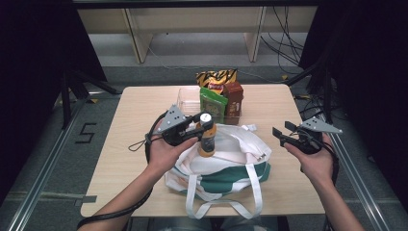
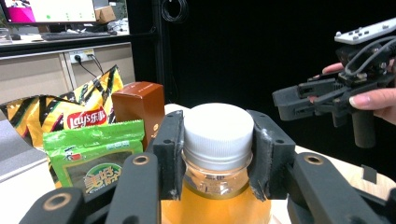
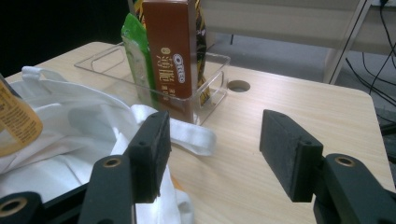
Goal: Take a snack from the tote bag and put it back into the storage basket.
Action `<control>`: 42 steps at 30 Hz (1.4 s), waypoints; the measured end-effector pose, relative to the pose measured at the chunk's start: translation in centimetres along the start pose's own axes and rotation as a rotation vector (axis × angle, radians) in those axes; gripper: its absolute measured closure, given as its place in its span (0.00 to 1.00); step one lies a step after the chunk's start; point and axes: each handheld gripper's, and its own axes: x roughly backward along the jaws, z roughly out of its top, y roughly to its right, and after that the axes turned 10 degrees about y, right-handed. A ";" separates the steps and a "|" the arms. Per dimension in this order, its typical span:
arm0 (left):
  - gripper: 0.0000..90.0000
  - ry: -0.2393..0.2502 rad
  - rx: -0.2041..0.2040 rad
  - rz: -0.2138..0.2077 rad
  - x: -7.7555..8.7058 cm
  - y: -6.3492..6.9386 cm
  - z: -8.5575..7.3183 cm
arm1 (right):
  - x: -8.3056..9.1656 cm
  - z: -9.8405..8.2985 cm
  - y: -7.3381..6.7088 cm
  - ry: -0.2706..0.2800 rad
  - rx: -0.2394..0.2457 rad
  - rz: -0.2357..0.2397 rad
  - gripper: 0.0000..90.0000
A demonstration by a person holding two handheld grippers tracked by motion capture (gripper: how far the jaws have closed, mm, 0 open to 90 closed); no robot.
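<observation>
My left gripper [image 1: 201, 126] is shut on a bottle of orange drink [image 1: 207, 140] with a white cap [image 2: 218, 135]; the pads clamp the cap from both sides. The bottle hangs upright over a white and green tote bag [image 1: 226, 168] that lies on the table. In the right gripper view the bottle [image 3: 14, 123] shows at the left edge above the tote bag [image 3: 70, 144]. My right gripper [image 1: 283, 132] is held open to the right of the bag, nothing between its jaws [image 3: 212, 154]. It also appears far right in the left gripper view, right gripper [image 2: 292, 100].
A clear plastic bin [image 1: 188, 101] at the table's back holds a green snack pack [image 1: 213, 102], a brown box [image 1: 234, 98] and a yellow chip bag [image 1: 216, 77]. Bare wooden table [image 1: 130, 139] lies left and right of the bag. A cable hole [image 3: 239, 86] is beside the bin.
</observation>
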 end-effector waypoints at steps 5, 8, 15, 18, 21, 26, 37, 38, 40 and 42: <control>0.65 0.010 -0.007 0.003 -0.1 -0.2 0.5 | -0.1 0.1 0.1 0.013 0.018 0.011 0.49; 0.65 0.015 -0.014 0.005 -0.2 -0.3 0.9 | -0.1 0.0 0.0 -0.007 0.005 0.006 0.49; 0.65 0.015 -0.025 0.007 -0.4 -0.4 1.4 | -0.1 0.0 0.1 0.012 0.009 -0.003 0.49; 0.65 0.022 -0.038 0.005 -0.5 -0.5 1.8 | -0.1 0.0 0.1 0.019 0.017 -0.001 0.48; 0.65 0.029 -0.041 0.005 -0.6 -0.5 2.1 | -0.1 0.1 0.2 0.008 0.021 0.015 0.48; 0.65 0.036 -0.052 0.008 -0.8 -0.6 2.5 | -0.1 0.0 0.1 -0.004 0.023 0.010 0.48; 0.65 0.050 -0.070 0.013 -1.0 -0.9 3.3 | -0.3 -0.1 0.2 0.017 0.044 0.004 0.48; 0.65 0.051 -0.075 0.014 -1.0 -1.0 3.4 | -0.3 -0.1 0.2 0.012 0.035 0.010 0.48; 0.65 0.054 -0.082 0.013 -1.0 -1.1 3.6 | -0.3 -0.1 0.1 -0.001 0.027 0.014 0.48; 0.65 0.059 -0.081 0.017 -1.0 -1.2 3.7 | -0.3 -0.1 0.2 -0.001 0.038 0.018 0.48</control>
